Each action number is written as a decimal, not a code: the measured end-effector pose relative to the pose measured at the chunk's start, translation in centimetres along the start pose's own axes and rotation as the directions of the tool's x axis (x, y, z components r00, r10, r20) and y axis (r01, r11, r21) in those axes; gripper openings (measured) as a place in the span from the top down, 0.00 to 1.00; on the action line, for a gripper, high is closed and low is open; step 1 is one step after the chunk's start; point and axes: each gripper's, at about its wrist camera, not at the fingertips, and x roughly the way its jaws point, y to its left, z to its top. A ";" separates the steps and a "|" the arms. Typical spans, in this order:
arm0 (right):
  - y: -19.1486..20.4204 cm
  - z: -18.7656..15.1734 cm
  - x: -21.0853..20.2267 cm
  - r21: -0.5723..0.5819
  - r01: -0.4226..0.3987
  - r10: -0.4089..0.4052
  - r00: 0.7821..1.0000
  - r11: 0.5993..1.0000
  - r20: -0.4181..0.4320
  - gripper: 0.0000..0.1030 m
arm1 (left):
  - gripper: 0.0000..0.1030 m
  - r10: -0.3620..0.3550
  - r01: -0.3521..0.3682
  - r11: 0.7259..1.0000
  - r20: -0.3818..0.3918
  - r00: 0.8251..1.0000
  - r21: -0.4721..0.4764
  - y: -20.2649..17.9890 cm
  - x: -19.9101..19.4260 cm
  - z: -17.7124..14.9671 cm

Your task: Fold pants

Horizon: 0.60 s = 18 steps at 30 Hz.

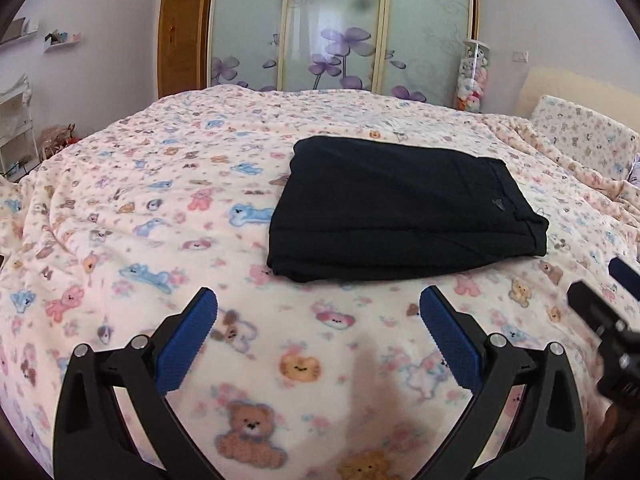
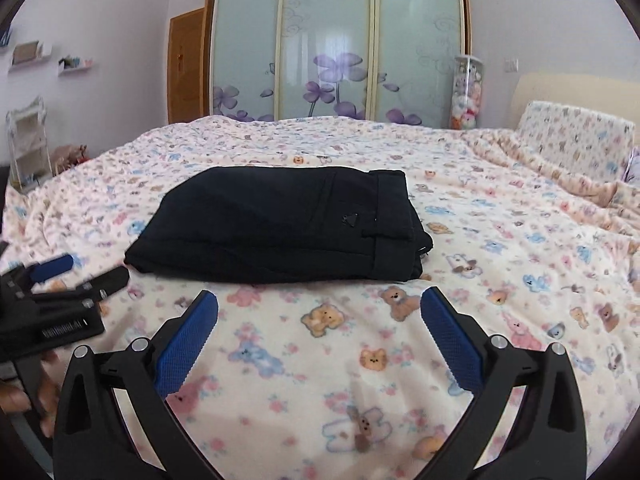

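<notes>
The black pants [image 1: 404,208] lie folded into a compact rectangle on the bed, with the waistband at the right end. They also show in the right wrist view [image 2: 280,226]. My left gripper [image 1: 318,308] is open and empty, hovering over the blanket just in front of the pants. My right gripper [image 2: 319,310] is open and empty too, a short way in front of the pants. The right gripper shows at the right edge of the left wrist view [image 1: 608,304]; the left gripper shows at the left edge of the right wrist view [image 2: 76,276].
A cartoon-animal blanket [image 1: 200,216] covers the whole bed. A matching pillow [image 2: 576,144] and headboard are at the right. A flowered sliding wardrobe [image 2: 332,48] stands beyond the bed, with a clear tube of plush toys [image 2: 466,92] beside it. White shelves [image 2: 28,144] are at left.
</notes>
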 end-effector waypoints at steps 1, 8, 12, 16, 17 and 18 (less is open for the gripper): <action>0.1 -0.2 0.1 0.001 0.005 -0.005 1.000 1.000 0.001 0.01 | 0.02 0.002 -0.002 1.000 0.012 1.000 0.004 0.0 -0.3 0.0; 0.3 -0.7 -0.1 -0.002 0.064 -0.064 0.998 0.998 0.023 0.01 | 0.02 0.062 -0.066 0.995 0.056 0.997 0.072 -1.2 -0.9 -0.1; 0.1 -0.9 -0.1 0.013 0.072 -0.072 0.997 0.997 0.026 0.01 | 0.02 0.069 -0.074 0.993 0.045 0.997 0.097 -1.7 -0.6 -0.1; -0.2 -0.9 -0.3 0.029 0.076 -0.077 0.996 0.997 0.034 0.01 | 0.02 0.083 -0.085 0.993 0.037 0.996 0.080 -1.3 -0.4 -0.1; -0.3 -1.0 -0.4 0.036 0.079 -0.081 0.996 0.996 0.037 0.01 | 0.02 0.080 -0.082 0.994 0.035 0.996 0.071 -1.1 -0.5 -0.1; -0.4 -1.1 -0.4 0.042 0.084 -0.085 0.996 0.996 0.038 0.01 | 0.02 0.076 -0.078 0.995 0.036 0.997 0.062 -0.9 -0.5 -0.1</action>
